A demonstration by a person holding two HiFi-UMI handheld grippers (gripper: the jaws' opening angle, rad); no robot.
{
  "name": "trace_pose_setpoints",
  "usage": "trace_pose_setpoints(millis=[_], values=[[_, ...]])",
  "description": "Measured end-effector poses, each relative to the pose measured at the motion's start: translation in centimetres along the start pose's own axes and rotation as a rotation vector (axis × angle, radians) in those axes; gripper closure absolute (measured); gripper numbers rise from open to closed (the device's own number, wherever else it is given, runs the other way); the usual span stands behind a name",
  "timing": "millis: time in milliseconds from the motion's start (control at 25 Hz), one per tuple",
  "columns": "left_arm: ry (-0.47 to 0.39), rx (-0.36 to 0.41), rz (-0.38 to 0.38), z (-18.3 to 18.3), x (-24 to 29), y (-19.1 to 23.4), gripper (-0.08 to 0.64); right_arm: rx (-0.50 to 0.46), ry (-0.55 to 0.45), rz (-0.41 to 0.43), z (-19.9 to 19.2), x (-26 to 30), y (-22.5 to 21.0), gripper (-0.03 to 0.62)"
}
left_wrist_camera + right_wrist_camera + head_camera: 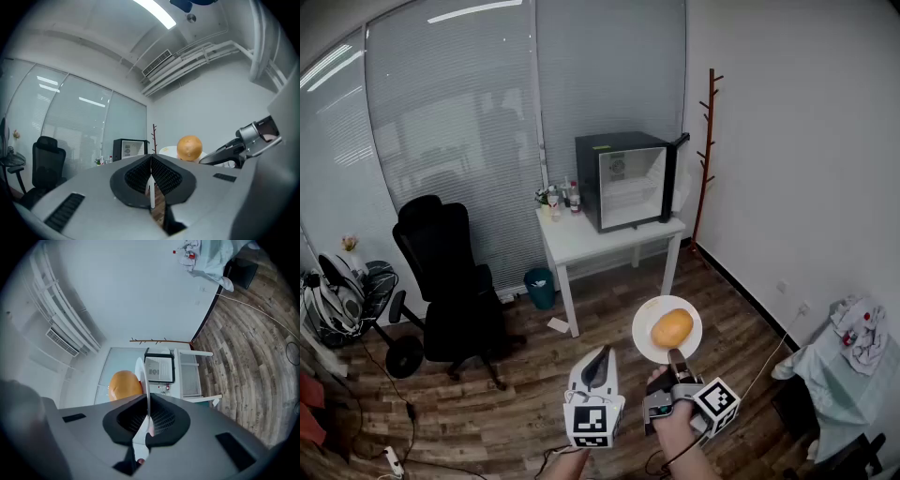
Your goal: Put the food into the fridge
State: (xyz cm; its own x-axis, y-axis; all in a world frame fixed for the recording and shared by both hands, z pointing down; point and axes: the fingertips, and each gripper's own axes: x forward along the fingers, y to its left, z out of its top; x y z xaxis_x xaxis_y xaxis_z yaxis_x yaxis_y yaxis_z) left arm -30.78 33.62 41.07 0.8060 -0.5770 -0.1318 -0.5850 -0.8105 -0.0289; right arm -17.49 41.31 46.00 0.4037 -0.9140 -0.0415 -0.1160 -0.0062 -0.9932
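A round orange-brown piece of food (pixel 672 327) lies on a white plate (pixel 643 330). My right gripper (pixel 674 356) is shut on the plate's near rim and holds it out level above the wooden floor. In the right gripper view the plate (pixel 140 376) shows edge-on between the jaws, with the food (pixel 125 384) beside it. My left gripper (pixel 598 356) hangs just left of the plate, shut with nothing in it. The black fridge (pixel 623 178) stands on a white table (pixel 581 239) across the room, with its door open. In the left gripper view the food (pixel 189 147) sits right of the fridge (pixel 127 148).
A black office chair (pixel 450 281) stands left of the table. A few bottles (pixel 558 199) stand on the table beside the fridge, and a small bin (pixel 540 286) sits under it. A wooden coat stand (pixel 706 159) is in the far right corner. A cloth-covered surface (pixel 853 347) is at right.
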Motion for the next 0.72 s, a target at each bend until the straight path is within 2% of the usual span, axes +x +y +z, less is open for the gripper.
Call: trace_pose_setpoints(millis=[280,720], values=[[-0.017,0.018,0.015,0.2,1.3,-1.2,0.534,0.013,0.024,-0.003,1.0,1.0,-0.5,0.560],[0.002,0.035,0.041,-1.2,3.8,-3.3,0.534,0.022,0.054,-0.034,3.9,2.5,-3.0,0.560]])
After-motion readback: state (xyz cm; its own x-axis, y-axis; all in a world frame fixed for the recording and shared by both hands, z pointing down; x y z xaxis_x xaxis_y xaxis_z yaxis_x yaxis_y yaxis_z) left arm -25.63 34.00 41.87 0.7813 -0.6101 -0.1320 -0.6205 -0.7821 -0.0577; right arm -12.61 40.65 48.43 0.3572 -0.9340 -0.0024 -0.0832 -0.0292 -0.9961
